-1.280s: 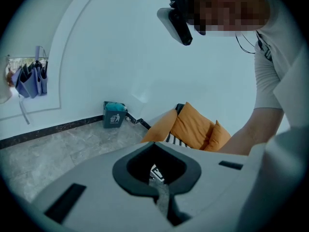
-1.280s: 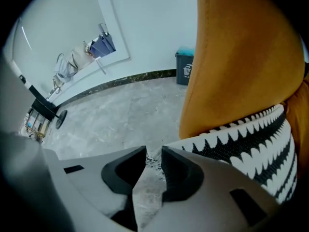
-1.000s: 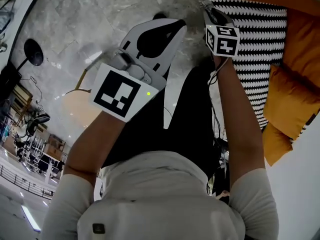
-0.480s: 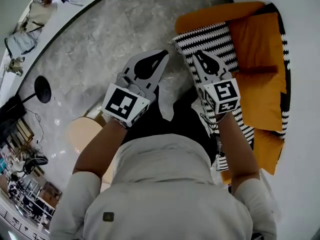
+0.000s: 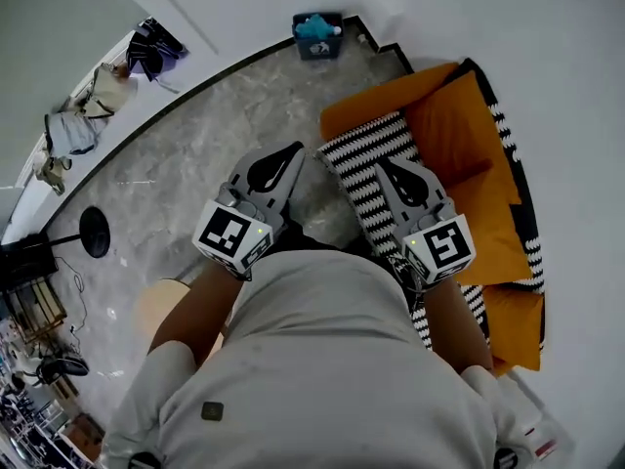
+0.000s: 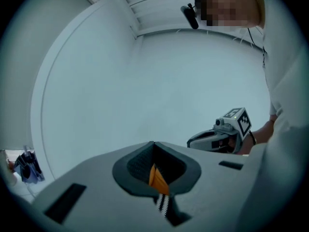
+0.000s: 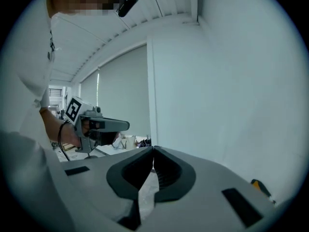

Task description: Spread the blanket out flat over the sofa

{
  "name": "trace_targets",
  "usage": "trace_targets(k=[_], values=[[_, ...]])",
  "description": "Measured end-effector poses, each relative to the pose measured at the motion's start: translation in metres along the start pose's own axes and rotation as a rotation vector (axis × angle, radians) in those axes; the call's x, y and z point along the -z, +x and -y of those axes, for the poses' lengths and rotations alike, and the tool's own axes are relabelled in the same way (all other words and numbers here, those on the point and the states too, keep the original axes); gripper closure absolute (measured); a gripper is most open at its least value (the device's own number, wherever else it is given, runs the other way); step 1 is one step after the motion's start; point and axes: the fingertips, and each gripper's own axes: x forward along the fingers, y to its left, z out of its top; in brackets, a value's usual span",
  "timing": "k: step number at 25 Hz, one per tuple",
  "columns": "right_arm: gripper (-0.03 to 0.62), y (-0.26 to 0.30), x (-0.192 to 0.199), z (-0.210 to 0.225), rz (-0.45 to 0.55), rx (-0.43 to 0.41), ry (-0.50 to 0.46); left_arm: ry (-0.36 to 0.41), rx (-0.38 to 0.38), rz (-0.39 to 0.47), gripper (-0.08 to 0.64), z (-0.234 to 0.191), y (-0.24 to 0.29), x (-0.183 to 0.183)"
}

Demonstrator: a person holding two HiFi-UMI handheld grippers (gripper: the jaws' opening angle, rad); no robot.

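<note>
The orange sofa [image 5: 493, 193] fills two o'clock. The striped blanket [image 5: 363, 169] lies along its near edge, only partly covering it. Left tool [image 5: 292, 151] and right tool [image 5: 384, 165] hover above, both closed and empty, likely positioning to grab.

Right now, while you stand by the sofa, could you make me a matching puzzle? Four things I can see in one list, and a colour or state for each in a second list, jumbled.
Things:
1. blanket
2. sofa cushions
3. left claw
4. round base of the floor stand

Descriptions:
A. plain orange
B. shut, with nothing in it
C. plain black
D. black-and-white zigzag

Pairs: 1-D, 2-A, 3-B, 4-C
</note>
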Motion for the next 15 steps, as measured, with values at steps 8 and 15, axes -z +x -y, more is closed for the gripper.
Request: trace_targets(k=[8,15], values=[[0.565,-0.076,-0.016,0.020,0.082,-0.054,-0.044,0.024,-0.131,0.064,0.554,0.070,-0.015,-0.033],[0.565,-0.109,-0.020,-0.025,0.074,-0.139,-0.077,-0.023,-0.217,0.072,0.554,0.114,-0.073,-0.027]])
